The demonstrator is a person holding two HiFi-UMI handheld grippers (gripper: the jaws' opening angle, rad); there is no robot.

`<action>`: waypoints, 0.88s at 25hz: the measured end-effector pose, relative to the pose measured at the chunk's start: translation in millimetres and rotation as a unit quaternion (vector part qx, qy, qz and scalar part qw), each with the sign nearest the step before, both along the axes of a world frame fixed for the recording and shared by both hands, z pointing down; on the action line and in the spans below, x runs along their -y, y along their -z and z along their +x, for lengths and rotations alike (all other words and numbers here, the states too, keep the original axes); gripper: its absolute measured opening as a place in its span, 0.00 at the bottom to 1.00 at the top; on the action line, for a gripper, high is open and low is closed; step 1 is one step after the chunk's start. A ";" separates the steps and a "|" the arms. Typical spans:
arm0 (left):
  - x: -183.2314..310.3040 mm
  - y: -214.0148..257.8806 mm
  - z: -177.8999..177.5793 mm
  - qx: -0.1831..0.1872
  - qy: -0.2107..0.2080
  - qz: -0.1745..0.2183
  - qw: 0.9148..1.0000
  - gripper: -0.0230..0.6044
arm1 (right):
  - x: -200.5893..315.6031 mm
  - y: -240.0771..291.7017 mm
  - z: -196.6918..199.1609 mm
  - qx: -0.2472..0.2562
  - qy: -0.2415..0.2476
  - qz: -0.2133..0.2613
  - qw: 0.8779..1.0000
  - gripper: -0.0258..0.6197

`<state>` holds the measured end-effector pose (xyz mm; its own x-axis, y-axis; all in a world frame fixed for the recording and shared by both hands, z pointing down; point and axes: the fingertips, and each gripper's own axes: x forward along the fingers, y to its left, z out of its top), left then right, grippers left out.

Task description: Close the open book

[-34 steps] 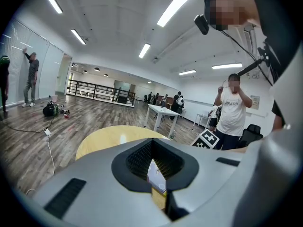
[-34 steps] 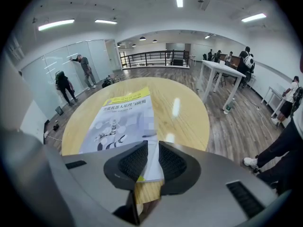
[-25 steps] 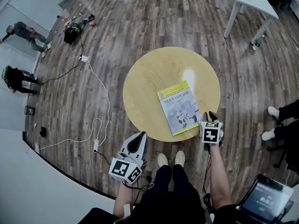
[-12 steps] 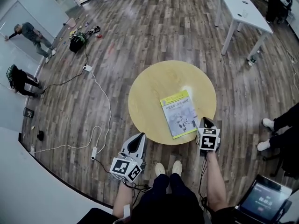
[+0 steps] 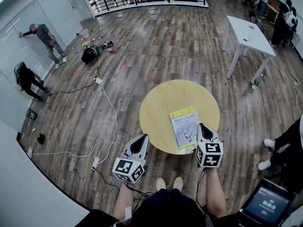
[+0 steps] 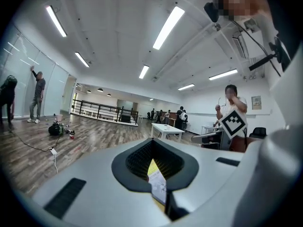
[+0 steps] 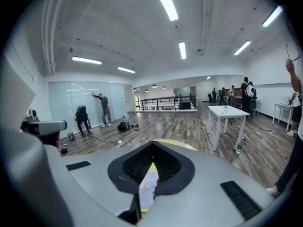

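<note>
The book point(image 5: 184, 126) lies closed, yellow-green and white cover up, on the near right part of the round yellow table point(image 5: 161, 108). My right gripper point(image 5: 203, 126) hangs in the air over the table's near edge, just right of the book, jaws shut and holding nothing. My left gripper point(image 5: 141, 139) hovers off the table's near left edge, also shut and holding nothing. In the left gripper view the tips point(image 6: 152, 143) meet and the book point(image 6: 156, 178) shows through the slit behind them. The right gripper view shows the same: tips point(image 7: 152, 144) together, book point(image 7: 150, 183) below.
A white table point(image 5: 248, 32) stands at the far right. A white cable point(image 5: 106, 108) and bags point(image 5: 90, 55) lie on the wooden floor at left, where two people point(image 5: 45, 37) stand by the glass wall. Someone's shoes point(image 5: 270, 143) and a screen point(image 5: 265, 205) are at right.
Both grippers have risen toward the head camera, the right one more, lifting off the table's edge by the book's near corner. The book stays closed and still.
</note>
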<state>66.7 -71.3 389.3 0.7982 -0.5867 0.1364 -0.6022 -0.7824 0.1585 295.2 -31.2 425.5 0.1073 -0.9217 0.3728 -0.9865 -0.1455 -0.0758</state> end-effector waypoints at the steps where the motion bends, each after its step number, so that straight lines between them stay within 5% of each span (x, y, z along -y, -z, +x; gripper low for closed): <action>1: 1.0 8.9 -3.0 -0.002 0.002 0.008 1.000 0.03 | 1.1 17.7 -7.6 -0.002 0.008 0.018 1.000 0.04; 12: -0.8 96.4 -52.0 -0.030 0.042 0.071 0.996 0.03 | -9.9 130.2 -98.0 -0.011 0.086 0.130 0.988 0.04; 22: -14.6 115.4 -70.3 -0.042 0.040 0.092 0.994 0.03 | -22.6 145.4 -152.3 -0.007 0.124 0.147 0.981 0.04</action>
